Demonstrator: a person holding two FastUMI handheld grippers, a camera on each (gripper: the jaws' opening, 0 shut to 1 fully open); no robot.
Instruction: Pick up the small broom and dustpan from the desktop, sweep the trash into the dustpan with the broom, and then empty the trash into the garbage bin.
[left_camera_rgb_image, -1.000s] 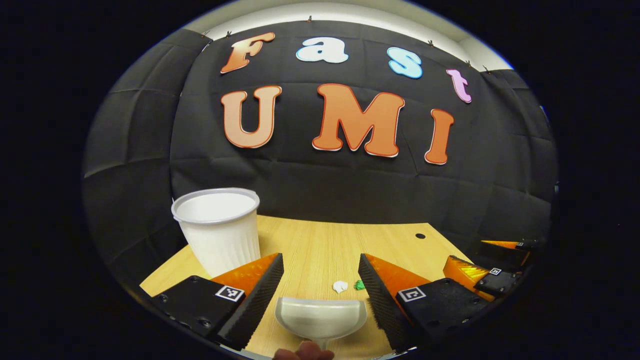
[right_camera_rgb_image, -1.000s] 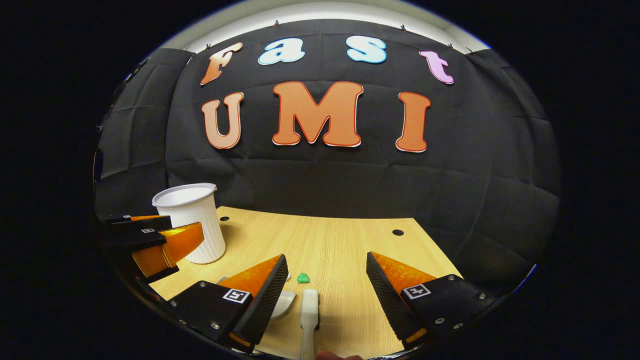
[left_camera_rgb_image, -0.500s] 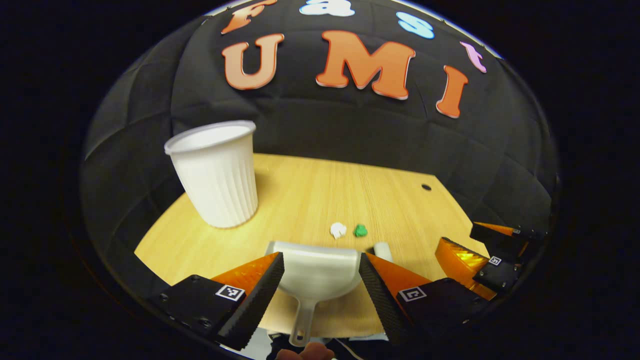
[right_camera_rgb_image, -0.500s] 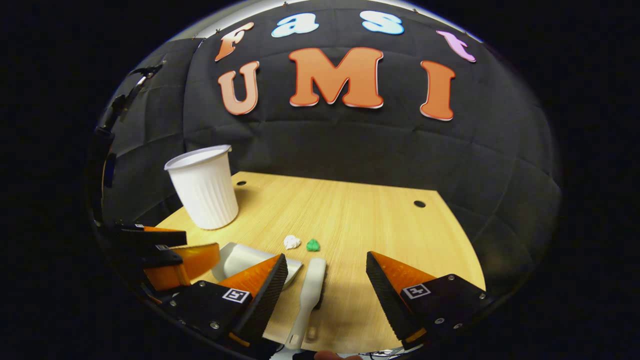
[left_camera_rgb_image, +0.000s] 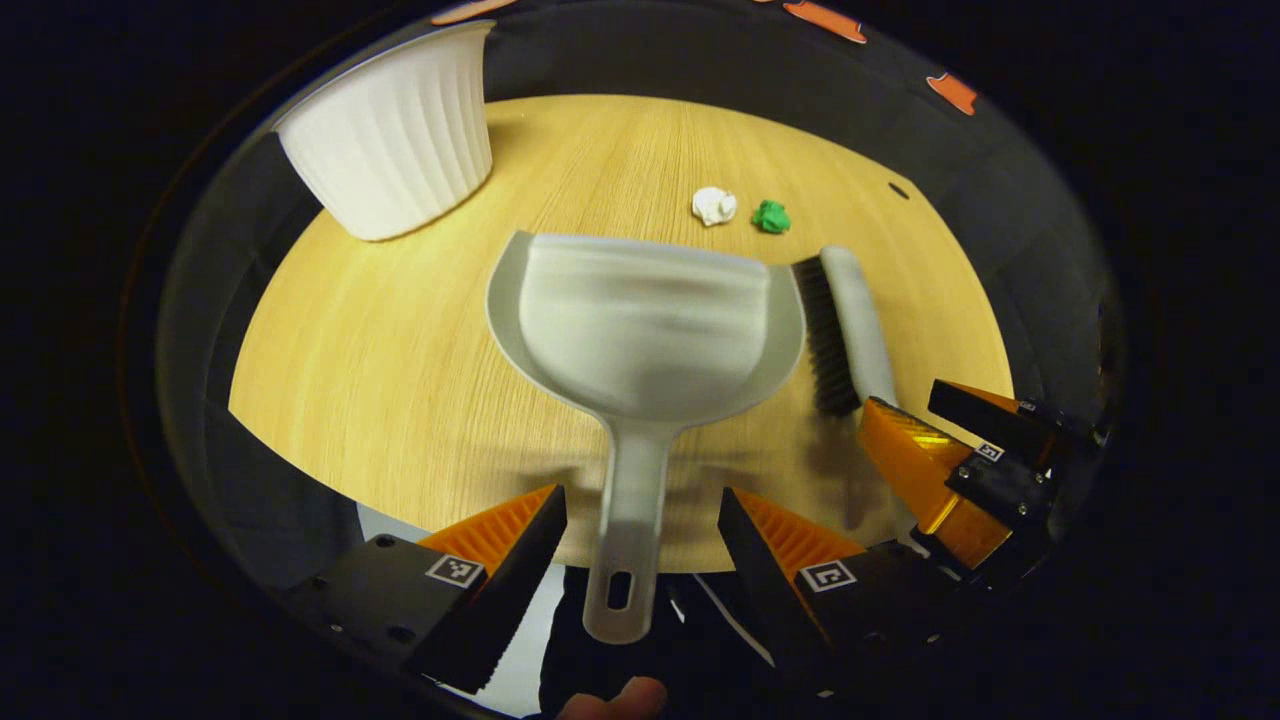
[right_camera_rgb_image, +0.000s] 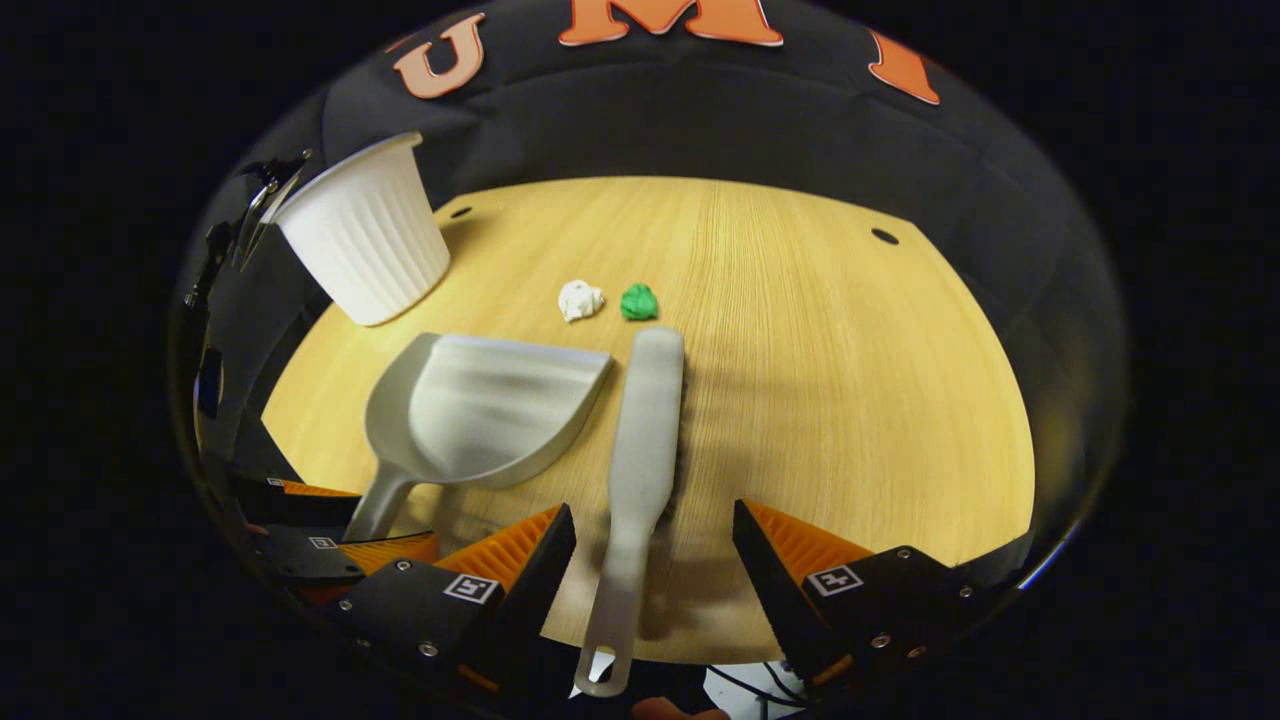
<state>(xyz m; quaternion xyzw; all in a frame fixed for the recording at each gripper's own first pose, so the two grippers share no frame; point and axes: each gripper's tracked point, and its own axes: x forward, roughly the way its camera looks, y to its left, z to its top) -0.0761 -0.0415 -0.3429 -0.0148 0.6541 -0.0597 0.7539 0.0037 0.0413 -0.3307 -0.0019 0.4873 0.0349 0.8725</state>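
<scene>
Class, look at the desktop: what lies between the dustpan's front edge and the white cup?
Nothing: in the right gripper view only bare wood separates the dustpan from the cup. The two scraps lie off to one side.

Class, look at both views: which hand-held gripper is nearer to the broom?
Right. The right hand-held gripper straddles the broom handle, fingers open; the left hand-held gripper straddles the dustpan handle beside it.

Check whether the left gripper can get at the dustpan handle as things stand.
Probably yes. The left gripper is open, and the dustpan handle runs straight back between its fingers with nothing across it. The broom lies off to one side on the table.
</scene>
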